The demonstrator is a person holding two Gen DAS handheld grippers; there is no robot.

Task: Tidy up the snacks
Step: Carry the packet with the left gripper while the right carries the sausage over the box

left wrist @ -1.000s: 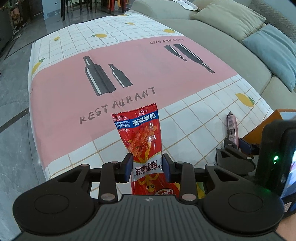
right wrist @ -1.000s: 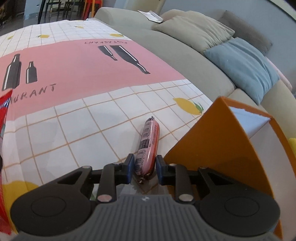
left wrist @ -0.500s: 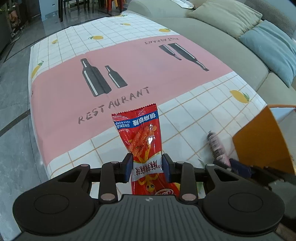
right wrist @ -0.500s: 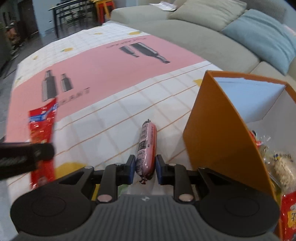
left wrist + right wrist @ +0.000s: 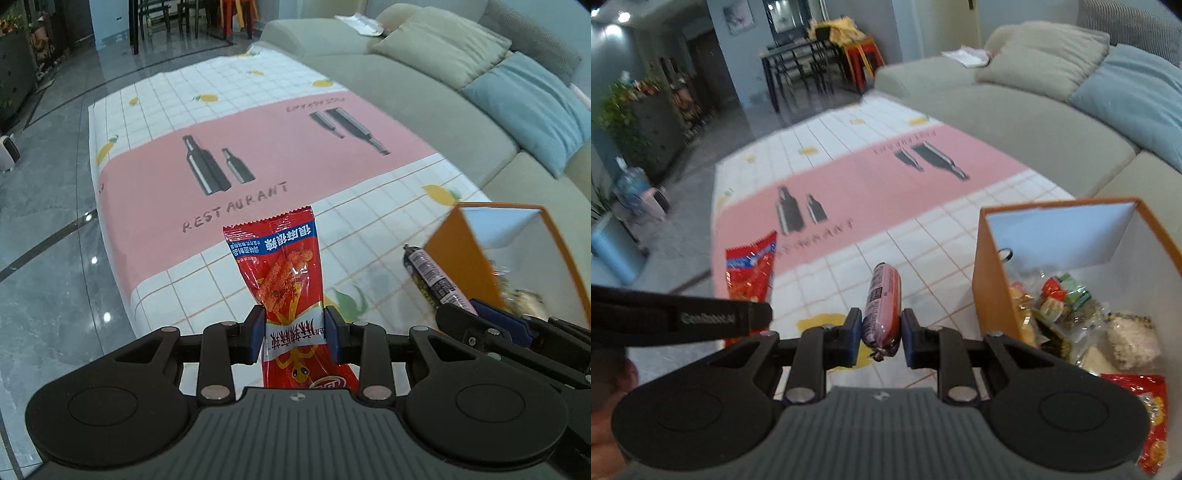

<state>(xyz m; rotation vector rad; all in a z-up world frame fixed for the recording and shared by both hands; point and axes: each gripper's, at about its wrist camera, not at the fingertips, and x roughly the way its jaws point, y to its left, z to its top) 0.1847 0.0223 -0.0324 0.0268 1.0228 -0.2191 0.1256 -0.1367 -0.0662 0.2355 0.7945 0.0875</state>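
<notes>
Both claws angled down over the tabletop [image 5: 229, 147], side by side; L claw's black arm crosses the left edge of the right wrist view, R claw sits at the right edge of the left wrist view, next to the box.

Count: 2 claws, 1 red snack packet in hand, 1 pink sausage stick in hand, 1 orange box w/ several wrapped snacks inside (too jumbled to count; at least 1 more red packet at its near corner). Sofa behind w/ 2 cushions, 1 beige, 1 blue.

L claw [image 5: 295, 328]: partly closed, pads pinching the red snack packet [image 5: 280, 266] across its lower half; packet sticks up and forward, clear of the cloth.

R claw [image 5: 882, 334]: narrow gap, pads pressing the pink sausage stick [image 5: 882, 302] near its bottom end; stick stands nearly upright, off the tabletop, just left of the orange box [image 5: 991, 280]. Box is open-topped, on the tabletop's near right corner.
</notes>
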